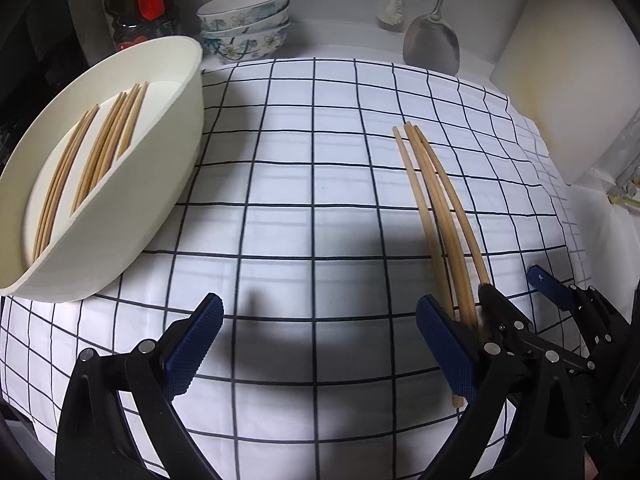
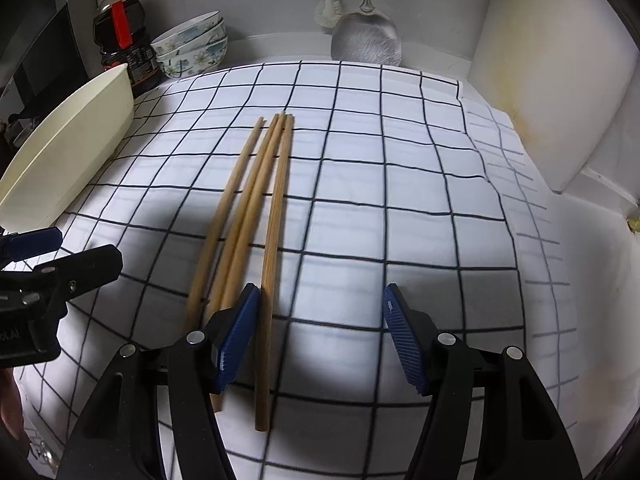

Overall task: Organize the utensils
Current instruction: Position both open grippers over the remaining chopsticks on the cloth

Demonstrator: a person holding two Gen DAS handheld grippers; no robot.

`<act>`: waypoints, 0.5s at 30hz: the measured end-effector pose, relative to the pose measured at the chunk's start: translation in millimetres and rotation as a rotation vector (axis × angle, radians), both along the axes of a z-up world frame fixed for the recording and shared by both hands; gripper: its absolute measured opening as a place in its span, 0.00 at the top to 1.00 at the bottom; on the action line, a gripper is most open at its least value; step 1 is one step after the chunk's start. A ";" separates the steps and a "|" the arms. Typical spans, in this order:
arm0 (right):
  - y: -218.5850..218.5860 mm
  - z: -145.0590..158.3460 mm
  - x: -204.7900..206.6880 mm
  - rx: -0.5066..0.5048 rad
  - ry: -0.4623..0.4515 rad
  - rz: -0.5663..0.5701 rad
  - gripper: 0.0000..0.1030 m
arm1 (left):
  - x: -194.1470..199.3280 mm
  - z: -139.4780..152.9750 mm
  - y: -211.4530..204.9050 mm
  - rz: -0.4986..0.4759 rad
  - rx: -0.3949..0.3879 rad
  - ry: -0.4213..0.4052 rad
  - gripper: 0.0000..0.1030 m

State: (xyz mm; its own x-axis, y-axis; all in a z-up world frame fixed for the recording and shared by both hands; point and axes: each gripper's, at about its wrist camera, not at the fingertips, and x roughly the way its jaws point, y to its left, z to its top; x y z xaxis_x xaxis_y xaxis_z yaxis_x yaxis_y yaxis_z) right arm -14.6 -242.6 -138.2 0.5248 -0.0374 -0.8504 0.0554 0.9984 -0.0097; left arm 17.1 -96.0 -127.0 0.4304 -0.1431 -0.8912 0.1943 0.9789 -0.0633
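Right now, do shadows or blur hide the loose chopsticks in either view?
Left wrist: fisheye bends the chopsticks; their near ends blur behind the hand-held gripper's pad. Right wrist: a dark shadow crosses the cloth and the chopsticks' near halves, slightly soft, but all are traceable.

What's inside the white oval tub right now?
The white oval tub holds wooden chopsticks lying lengthwise in two loose bunches on its floor. Its near wall hides their lower ends and that part of the floor.
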 end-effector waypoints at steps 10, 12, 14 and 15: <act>-34.1 -0.2 -0.8 -0.028 -0.016 -0.037 0.40 | 8.7 -16.0 -26.2 -0.015 -0.009 0.025 0.08; -38.4 -0.7 -2.5 -0.028 -0.018 -0.039 0.40 | 10.4 -19.7 -29.7 -0.012 -0.008 0.034 0.08; -40.4 -0.5 -3.5 -0.029 -0.020 -0.040 0.40 | 11.3 -22.4 -32.6 -0.009 -0.005 0.036 0.08; -41.2 -0.6 -3.6 -0.029 -0.021 -0.039 0.41 | 11.7 -23.5 -34.1 -0.007 0.003 0.034 0.08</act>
State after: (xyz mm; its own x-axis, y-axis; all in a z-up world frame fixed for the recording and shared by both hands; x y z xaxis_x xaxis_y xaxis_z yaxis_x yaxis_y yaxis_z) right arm -18.2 -283.7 -138.8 0.5400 -0.0825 -0.8376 0.0950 0.9948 -0.0367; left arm 28.8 -130.1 -150.5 0.3985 -0.1435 -0.9059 0.1991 0.9777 -0.0673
